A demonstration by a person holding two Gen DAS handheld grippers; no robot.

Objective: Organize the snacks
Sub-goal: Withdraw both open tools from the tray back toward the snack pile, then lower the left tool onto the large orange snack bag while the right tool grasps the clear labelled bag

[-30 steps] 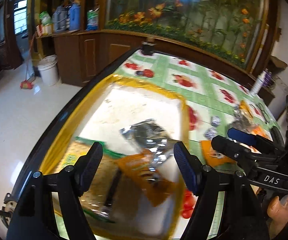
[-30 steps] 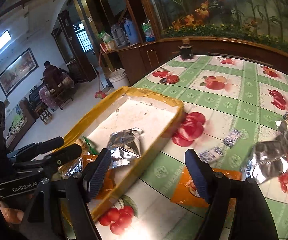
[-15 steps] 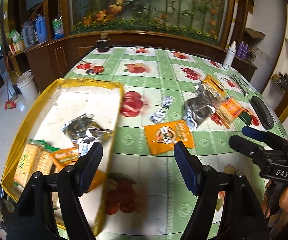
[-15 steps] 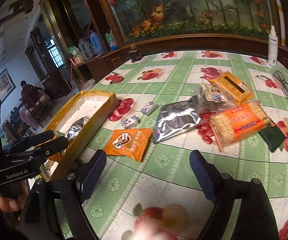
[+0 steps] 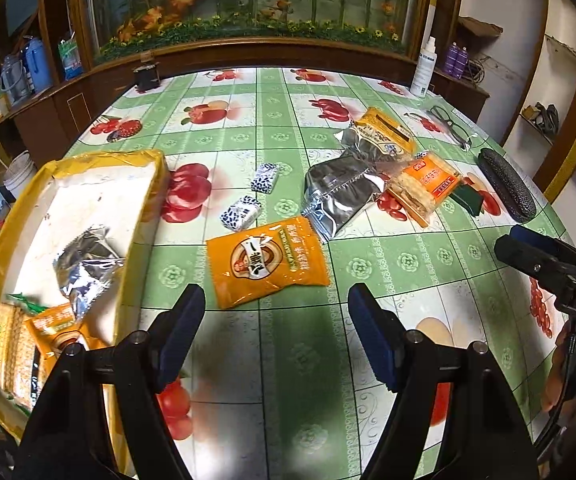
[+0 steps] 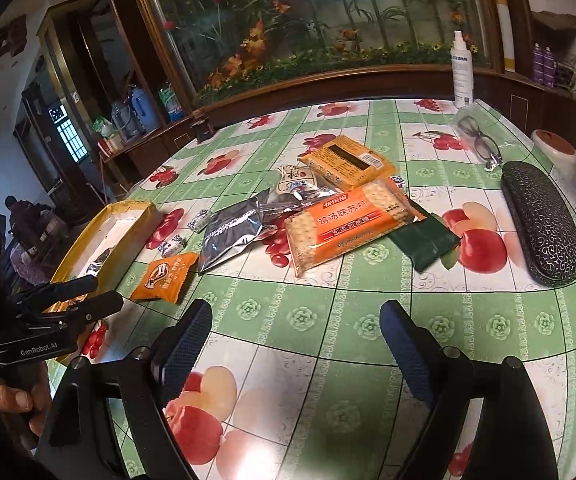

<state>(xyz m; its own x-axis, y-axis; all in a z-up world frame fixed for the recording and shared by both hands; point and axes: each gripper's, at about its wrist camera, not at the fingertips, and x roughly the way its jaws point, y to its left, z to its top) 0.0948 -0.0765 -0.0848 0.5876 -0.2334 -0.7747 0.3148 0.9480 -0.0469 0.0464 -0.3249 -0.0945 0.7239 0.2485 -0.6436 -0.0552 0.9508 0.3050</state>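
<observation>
Snacks are split right now: a few already sit in the yellow tray [image 5: 152,200] on the left side of the table, the rest lie loose on the fruit-print tablecloth [image 5: 288,380]. Closest loose one is the orange pouch [image 5: 266,262], flat on the cloth just ahead of the left gripper [image 5: 276,320], whose jaws are spread wide with nothing in them. Right gripper [image 6: 296,340] is spread and empty too, hovering over bare cloth.

My guess is that pouch is light, soft and crinkly, so it'll flop and maybe slide on the slick cloth. I'd pinch it by a sealed end or a long edge instead of squashing the middle. The cracker pack [image 6: 348,228] looks stiffer but breakable, so go easy there; it lies partly over the silver bag [image 6: 232,236] and a dark green packet [image 6: 424,240], so lifting it could drag its neighbours. Two small wrapped candies [image 5: 252,196] sit between tray and pile, fiddly to pinch.

Room-wise, the cloth in front of both grippers is open. Watch the tray's raised wall on the way in, and the glasses case [image 6: 540,220] on the right, near the table edge
</observation>
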